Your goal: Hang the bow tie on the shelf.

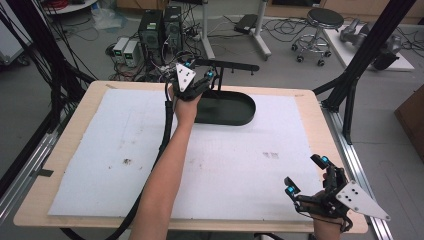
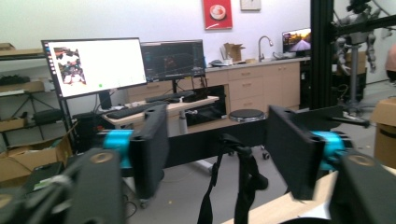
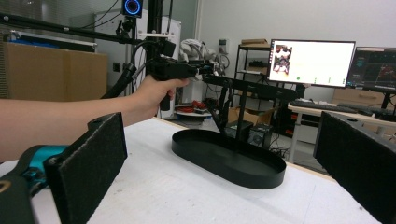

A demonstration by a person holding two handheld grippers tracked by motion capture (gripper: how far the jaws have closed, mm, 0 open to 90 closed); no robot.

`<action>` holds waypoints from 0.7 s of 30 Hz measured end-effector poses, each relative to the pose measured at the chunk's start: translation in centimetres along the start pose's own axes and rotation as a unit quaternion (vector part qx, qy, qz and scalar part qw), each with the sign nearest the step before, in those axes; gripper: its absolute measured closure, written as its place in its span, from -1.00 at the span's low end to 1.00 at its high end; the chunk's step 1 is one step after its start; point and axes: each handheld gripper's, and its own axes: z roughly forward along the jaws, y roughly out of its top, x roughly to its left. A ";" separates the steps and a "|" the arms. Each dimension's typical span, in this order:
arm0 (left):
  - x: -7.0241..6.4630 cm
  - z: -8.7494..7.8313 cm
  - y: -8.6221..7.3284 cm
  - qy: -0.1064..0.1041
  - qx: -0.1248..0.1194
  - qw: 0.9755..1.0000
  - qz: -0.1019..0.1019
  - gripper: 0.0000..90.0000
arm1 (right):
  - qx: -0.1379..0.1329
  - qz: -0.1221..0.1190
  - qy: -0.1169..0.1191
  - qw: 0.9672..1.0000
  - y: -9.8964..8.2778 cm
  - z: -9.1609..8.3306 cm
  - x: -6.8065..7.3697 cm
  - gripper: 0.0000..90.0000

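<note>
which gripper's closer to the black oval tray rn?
Left. The left gripper is raised over the far left end of the black oval tray, jaws open. The right gripper sits at the table's near right corner, well away, jaws open.

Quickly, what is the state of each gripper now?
Left gripper: open, holding nothing, raised above the black tray.
Right gripper: open, holding nothing.

Wooden table (image 1: 35,200), white sheet (image 1: 225,160) with faint smudges, perhaps dirt, black oval tray (image 1: 235,111)

The left tool (image 1: 207,76) hovers open over a black oval tray (image 1: 235,111); the right tool (image 1: 306,176) gapes near the table's (image 1: 75,120) corner
</note>
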 end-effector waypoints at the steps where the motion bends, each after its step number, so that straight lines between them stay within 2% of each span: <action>1: 0.0 -0.2 0.2 -0.002 0.005 1.000 0.002 -0.28 | 0.001 0.001 0.000 1.000 0.0 0.0 0.0 -0.97; 3: 0.1 -0.7 0.5 -0.007 0.011 1.000 0.001 -0.45 | 0.001 0.003 0.001 1.000 -0.1 0.1 0.0 -0.97; 5: 0.3 -1.3 0.9 -0.014 0.016 1.000 -0.005 -0.52 | -0.001 0.006 0.002 1.000 -0.1 0.1 0.0 -0.96; 6: 0.4 -1.6 1.2 -0.018 0.017 1.000 -0.015 -0.65 | -0.003 0.014 0.002 1.000 -0.2 0.0 -0.2 -0.96; 7: 0.6 -2.0 1.4 -0.020 0.013 0.999 -0.028 -0.67 | -0.004 0.022 0.001 1.000 -0.3 0.0 -0.2 -0.97; 9: 0.9 -2.8 2.0 -0.025 0.006 0.999 -0.038 -0.67 | -0.006 0.023 0.001 1.000 -0.3 0.0 -0.3 -0.96; 13: 1.2 -4.7 3.3 -0.037 0.001 0.999 -0.031 -0.70 | -0.007 0.031 -0.003 0.999 -0.4 -0.1 -0.4 -0.97; 15: 1.3 -5.8 3.9 -0.035 0.000 0.999 -0.024 -0.70 | -0.007 0.033 -0.003 0.999 -0.5 0.0 -0.4 -0.97; 21: 2.3 -10.6 5.6 -0.024 -0.011 1.000 -0.010 -0.70 | 0.003 0.039 -0.002 0.999 -1.2 0.4 -0.4 -0.97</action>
